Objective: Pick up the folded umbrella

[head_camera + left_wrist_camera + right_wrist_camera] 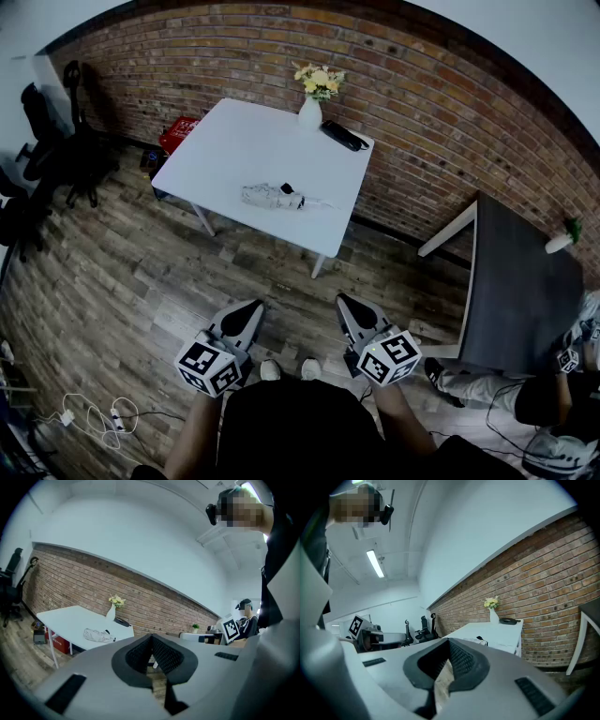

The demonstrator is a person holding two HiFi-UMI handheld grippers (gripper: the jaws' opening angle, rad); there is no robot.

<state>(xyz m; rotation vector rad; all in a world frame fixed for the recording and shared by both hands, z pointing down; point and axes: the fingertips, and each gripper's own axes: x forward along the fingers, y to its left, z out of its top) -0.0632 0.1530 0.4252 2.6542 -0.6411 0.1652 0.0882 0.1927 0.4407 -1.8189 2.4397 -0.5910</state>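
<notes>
The folded umbrella (277,197) is a pale, loosely bundled shape with a dark strap, lying near the middle of the white table (234,150). It also shows in the left gripper view (98,635) and, smaller, in the right gripper view (480,641). My left gripper (246,314) and right gripper (349,309) are held low over the wood floor, well short of the table and pointing toward it. On both, the jaws meet at the tips with nothing between them. Up close, the left gripper (151,637) and right gripper (449,641) are shut and empty.
A white vase of yellow flowers (312,108) and a black oblong object (343,136) sit at the table's far edge by the brick wall. A dark table (520,291) stands at right, with a person (553,403) beside it. Office chairs (66,141) and a red crate (178,133) are at left.
</notes>
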